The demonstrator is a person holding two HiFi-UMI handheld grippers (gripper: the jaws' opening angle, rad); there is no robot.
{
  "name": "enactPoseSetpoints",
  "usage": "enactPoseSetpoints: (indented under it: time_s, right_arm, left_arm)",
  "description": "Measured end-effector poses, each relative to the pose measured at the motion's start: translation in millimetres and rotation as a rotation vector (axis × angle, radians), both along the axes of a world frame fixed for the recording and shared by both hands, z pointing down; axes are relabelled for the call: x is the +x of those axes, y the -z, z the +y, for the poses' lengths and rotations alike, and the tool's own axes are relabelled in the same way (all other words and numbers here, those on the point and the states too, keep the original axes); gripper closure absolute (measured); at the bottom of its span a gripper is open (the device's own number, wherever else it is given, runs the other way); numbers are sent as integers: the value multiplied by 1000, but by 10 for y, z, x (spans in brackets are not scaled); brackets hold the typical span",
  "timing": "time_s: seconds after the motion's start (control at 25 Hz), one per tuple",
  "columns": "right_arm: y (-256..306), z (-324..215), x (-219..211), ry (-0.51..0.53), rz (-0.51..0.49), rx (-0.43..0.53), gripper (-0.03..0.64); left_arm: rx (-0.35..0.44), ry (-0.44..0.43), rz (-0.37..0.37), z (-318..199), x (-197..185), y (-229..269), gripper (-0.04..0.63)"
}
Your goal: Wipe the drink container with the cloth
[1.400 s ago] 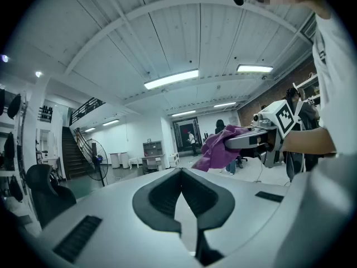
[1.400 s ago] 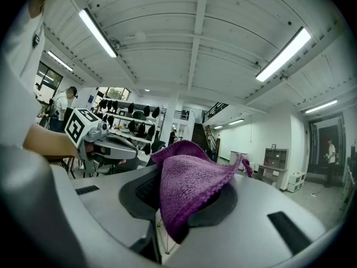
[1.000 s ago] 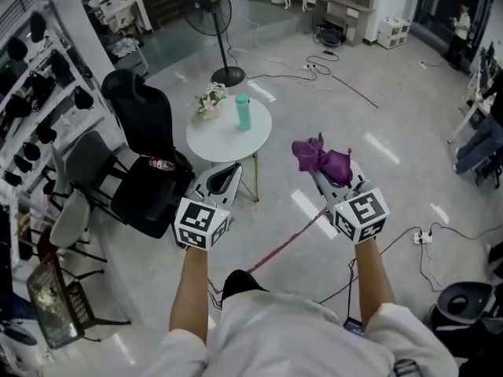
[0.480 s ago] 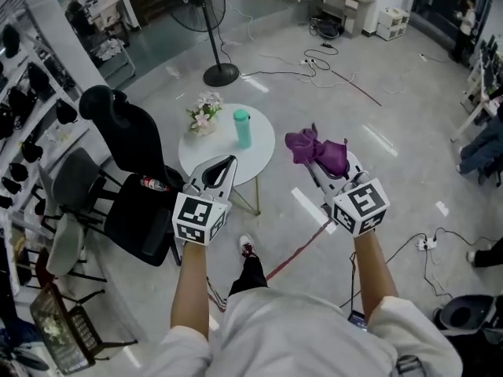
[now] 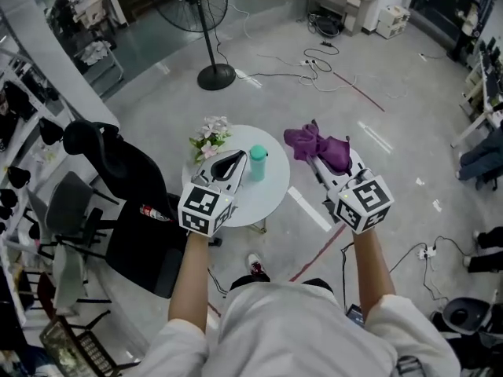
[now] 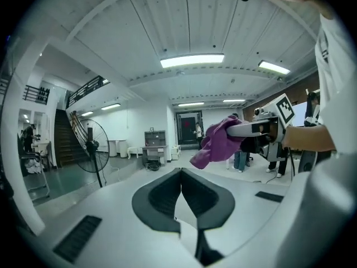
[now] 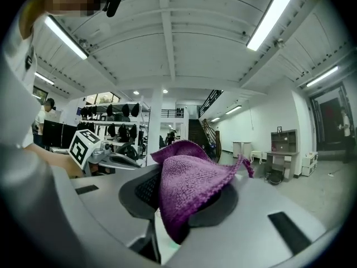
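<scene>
Currently, wiping has not begun. The right tool [image 5: 328,163] is clamped on a purple knitted cloth [image 5: 317,145], which bunches over its jaws and is held in the air to the right of the round white bench [image 5: 271,199], touching nothing else. The left tool [image 5: 238,157] has its jaws pressed together with nothing between them. In the head view it sits over the bench, just left of the teal cylindrical drink container [image 5: 257,163].

That container stands upright near the bench's middle, ungripped and apart from the cloth. In my judgement the whole job remains: steady the container, bring the cloth against it, rub it down.

The bench also bears a small bouquet of pale flowers [image 5: 209,140]. The room is a large hall with a glossy grey floor [image 5: 409,132], loose cables [image 5: 322,57], a black pedestal fan [image 5: 196,10] and a black office chair [image 5: 118,163] beside the bench.
</scene>
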State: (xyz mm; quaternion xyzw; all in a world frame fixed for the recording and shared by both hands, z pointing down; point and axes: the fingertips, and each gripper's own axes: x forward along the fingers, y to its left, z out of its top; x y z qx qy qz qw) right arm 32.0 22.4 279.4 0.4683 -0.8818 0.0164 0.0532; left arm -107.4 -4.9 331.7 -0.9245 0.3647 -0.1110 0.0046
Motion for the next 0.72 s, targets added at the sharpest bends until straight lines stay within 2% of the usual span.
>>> enactPoseSetpoints:
  time_s: [0.16,0.24,0.4,0.56,0.72]
  right_arm:
    - [-211,-466,24,-10,-39,-65,506]
    - [-374,-668,72,-16,-59,-117,506]
    - [-742,-1081,169,3,-68,-210,506]
    - [-1150,-1434,183,74,-112,-323,508]
    - [-1555,-1621,107,174,-102,-425,506]
  left_arm:
    - [-135,-39,-39,-408,114,-411,583]
    - [-188,-44,-55,-550,197,-626,520]
    - [-253,-17,-91,-815,333,-988,485]
    - [-331,10,-164,-1015,444,-1426,425]
    - [-389,21,-263,-1179,553,-1823,377]
